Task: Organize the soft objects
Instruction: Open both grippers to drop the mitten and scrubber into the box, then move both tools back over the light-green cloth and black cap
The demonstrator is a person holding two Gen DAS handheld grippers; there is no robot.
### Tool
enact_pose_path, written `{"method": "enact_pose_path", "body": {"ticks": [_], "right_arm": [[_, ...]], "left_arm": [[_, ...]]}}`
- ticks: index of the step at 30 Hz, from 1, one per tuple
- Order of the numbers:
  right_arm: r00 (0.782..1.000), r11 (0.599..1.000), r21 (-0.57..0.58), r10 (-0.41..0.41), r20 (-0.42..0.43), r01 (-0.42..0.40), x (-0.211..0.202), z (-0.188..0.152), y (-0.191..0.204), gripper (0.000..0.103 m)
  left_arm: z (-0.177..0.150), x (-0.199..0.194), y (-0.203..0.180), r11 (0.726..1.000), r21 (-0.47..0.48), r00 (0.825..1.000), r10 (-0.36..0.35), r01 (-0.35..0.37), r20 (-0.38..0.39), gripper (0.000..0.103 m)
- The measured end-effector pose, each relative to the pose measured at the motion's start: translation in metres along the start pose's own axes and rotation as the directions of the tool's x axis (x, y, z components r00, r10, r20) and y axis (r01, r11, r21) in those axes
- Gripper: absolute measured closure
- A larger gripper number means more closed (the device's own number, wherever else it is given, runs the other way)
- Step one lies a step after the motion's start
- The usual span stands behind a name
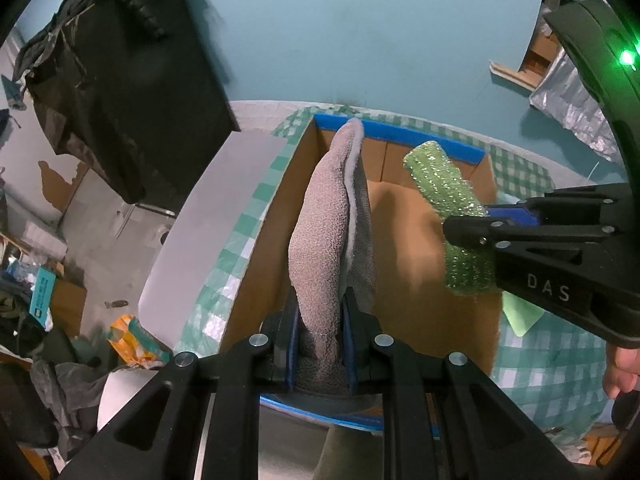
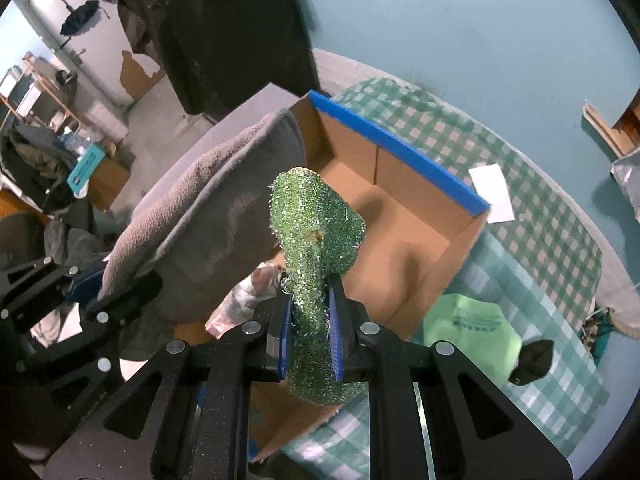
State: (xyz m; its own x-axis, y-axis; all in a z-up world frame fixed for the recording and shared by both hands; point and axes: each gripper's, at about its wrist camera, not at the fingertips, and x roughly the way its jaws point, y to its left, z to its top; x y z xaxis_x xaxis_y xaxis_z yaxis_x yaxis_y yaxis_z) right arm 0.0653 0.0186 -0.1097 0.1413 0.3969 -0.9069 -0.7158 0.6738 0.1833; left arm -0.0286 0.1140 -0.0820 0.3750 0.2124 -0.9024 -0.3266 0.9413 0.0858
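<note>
**A:** Cloth first: the grey towel (image 1: pixel 332 224) is pinched at one end in the left gripper (image 1: pixel 318 344), jaws nearly closed on the fabric, and the rest stands up as a folded flap over the open cardboard box (image 1: pixel 404 248). Light, floppy stuff, it'll just slump wherever it lands.

**B:** And the sparkly green one?

**A:** Green scrubber cloth (image 2: pixel 316 232), squeezed tight in the right gripper (image 2: pixel 310 336), jaws fully closed on its lower part. It holds a curl, so a bit springier than the towel, still soft. It hangs over the box too, just beside the towel.

**B:** Best place to grab these?

**A:** I'd say by an edge or a bunched fold, like now. Nothing fragile, nothing slippery; the mesh might snag on the pads though.

**B:** What's around the box?

**A:** It has blue tape on the rim and sits on a table with a green checked cloth (image 2: pixel 532 208). There's a pale green bag (image 2: pixel 468 320) next to it, plus something pinkish under the towel in the right wrist view, hard to tell what.
</note>
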Motion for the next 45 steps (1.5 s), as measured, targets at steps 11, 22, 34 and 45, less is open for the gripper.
{"method": "enact_pose_path", "body": {"ticks": [11,22,34,45], "right_arm": [[0.998,0.999,0.029,0.029,-0.048,-0.028,0.028,0.004,0.003,0.08],[1.0,0.997,0.072,0.009,-0.027,-0.007,0.02,0.003,-0.004,0.044],[1.0,0.993,0.12,-0.006,0.001,0.006,-0.003,-0.011,-0.027,0.042],[0.999,0.977,0.212,-0.04,0.011,0.037,-0.022,-0.039,-0.064,0.042]], "left_arm": [[-0.003,0.021,-0.009,0.998,-0.027,0.997,0.051,-0.052,-0.053,0.07],[-0.005,0.013,-0.008,0.996,-0.026,0.996,0.085,-0.086,-0.027,0.038],[-0.003,0.002,-0.03,0.999,0.007,0.999,0.044,-0.044,-0.02,0.038],[-0.001,-0.01,-0.066,0.997,0.076,1.0,0.0,0.0,-0.002,0.038]]}}
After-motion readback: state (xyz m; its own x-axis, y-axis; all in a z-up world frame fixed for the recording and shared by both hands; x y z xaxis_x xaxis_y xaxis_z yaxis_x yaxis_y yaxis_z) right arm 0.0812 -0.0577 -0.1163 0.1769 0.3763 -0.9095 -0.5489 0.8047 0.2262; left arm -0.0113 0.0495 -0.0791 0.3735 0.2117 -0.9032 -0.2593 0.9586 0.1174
